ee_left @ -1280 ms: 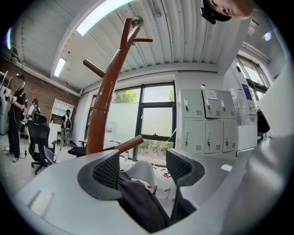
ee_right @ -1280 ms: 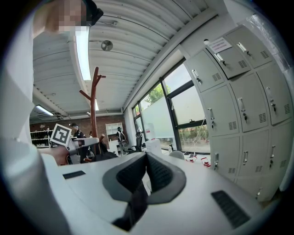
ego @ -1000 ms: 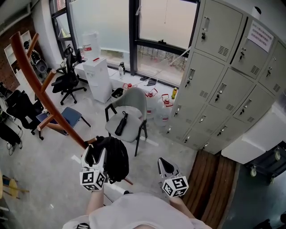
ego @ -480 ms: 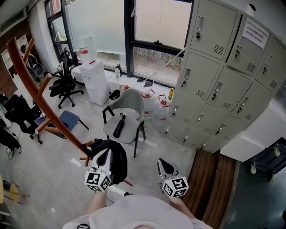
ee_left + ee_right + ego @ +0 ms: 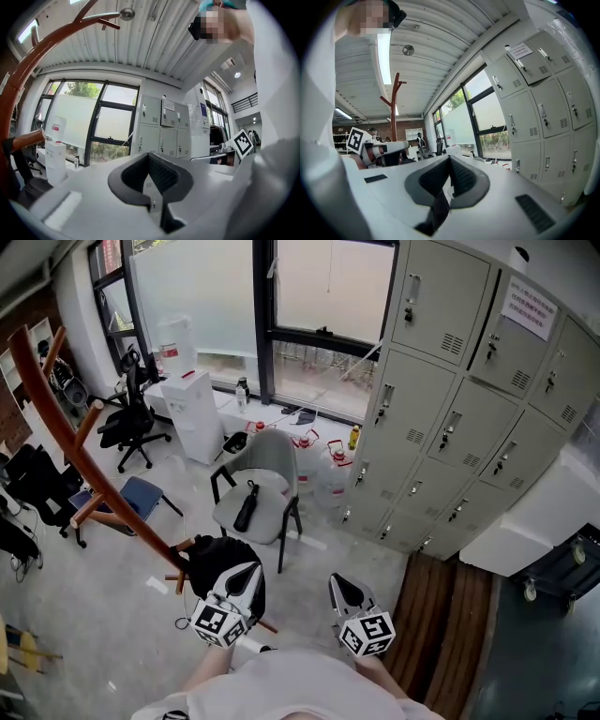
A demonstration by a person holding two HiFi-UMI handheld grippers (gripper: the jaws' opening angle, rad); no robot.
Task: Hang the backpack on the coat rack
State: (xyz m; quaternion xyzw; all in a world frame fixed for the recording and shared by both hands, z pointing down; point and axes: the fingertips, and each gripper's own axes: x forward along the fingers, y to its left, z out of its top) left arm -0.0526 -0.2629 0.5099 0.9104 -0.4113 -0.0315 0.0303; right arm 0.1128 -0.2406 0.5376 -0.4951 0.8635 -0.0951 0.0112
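The black backpack [image 5: 208, 561] hangs on a low peg of the brown wooden coat rack [image 5: 66, 432], which runs from the head view's upper left down toward me. My left gripper [image 5: 246, 576] is just right of the backpack, shut and empty. In the left gripper view its jaws [image 5: 150, 174] are pressed together, with the coat rack [image 5: 26, 75] arching at the left. My right gripper [image 5: 339, 583] hangs further right, shut with nothing in it. The right gripper view shows its jaws [image 5: 449, 176] and the coat rack [image 5: 395, 108] beyond.
A grey chair [image 5: 272, 474] with a black folded umbrella [image 5: 247, 506] on its seat stands ahead. Grey lockers [image 5: 450, 418] fill the right side. A white water dispenser [image 5: 192, 409], a black office chair [image 5: 127, 418] and water jugs [image 5: 323, 465] stand by the window.
The left gripper's jaws were open at the backpack; they have shut empty, and the gripper has swung right, away from it. The backpack stays on the rack. The right gripper has not moved.
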